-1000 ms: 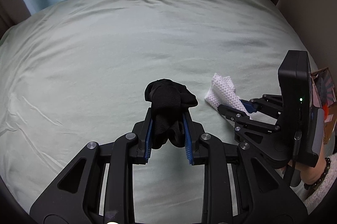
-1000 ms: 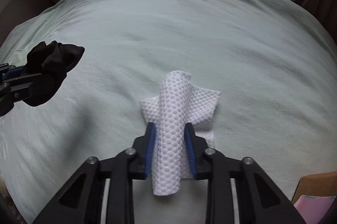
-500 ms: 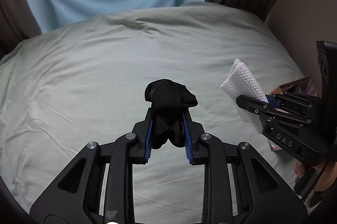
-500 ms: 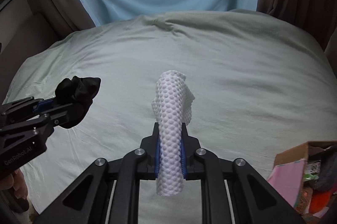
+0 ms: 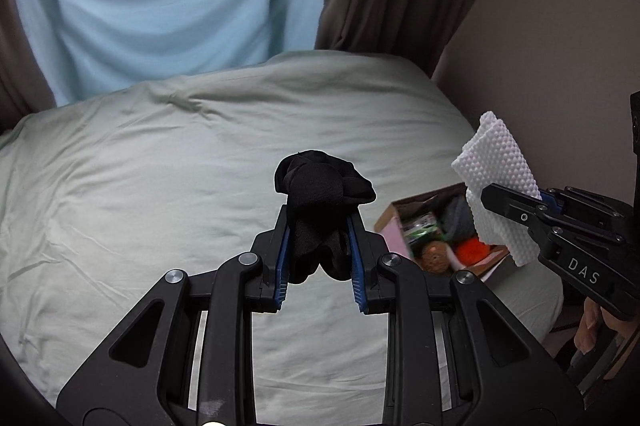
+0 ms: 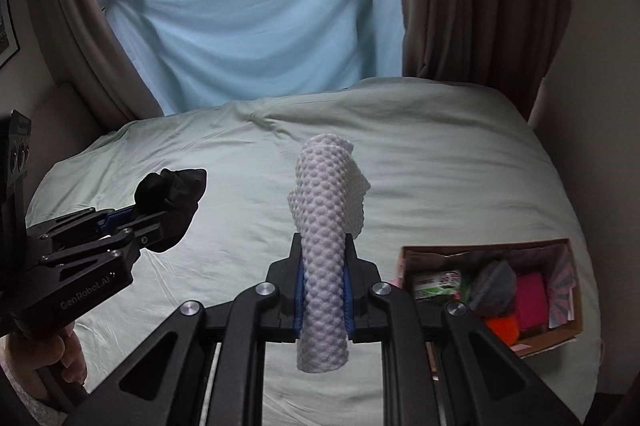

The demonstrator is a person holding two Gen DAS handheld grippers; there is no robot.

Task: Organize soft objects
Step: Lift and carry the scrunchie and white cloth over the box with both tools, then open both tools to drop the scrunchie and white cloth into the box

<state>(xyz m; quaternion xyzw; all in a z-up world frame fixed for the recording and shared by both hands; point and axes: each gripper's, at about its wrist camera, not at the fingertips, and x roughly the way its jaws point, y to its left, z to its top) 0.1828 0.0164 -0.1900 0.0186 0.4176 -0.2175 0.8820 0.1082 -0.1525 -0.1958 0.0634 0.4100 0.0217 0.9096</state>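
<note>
My left gripper (image 5: 319, 226) is shut on a bunched black sock (image 5: 320, 194) and holds it in the air above the pale green bed (image 5: 160, 166). It also shows in the right wrist view (image 6: 160, 214) at the left. My right gripper (image 6: 323, 254) is shut on a white dimpled cloth (image 6: 326, 210), also lifted clear of the bed. The cloth and right gripper show in the left wrist view (image 5: 498, 166) at the right, above a cardboard box (image 6: 560, 334).
The open cardboard box (image 5: 390, 212) sits at the bed's right edge and holds several soft items, orange, pink, grey and green. A light blue sheet (image 6: 260, 38) and brown curtains (image 6: 472, 6) hang behind the bed. A wall runs along the right.
Both grippers have lifted and drawn back from the bed with their loads. The white cloth has come off the bed, and the box has come into view.
</note>
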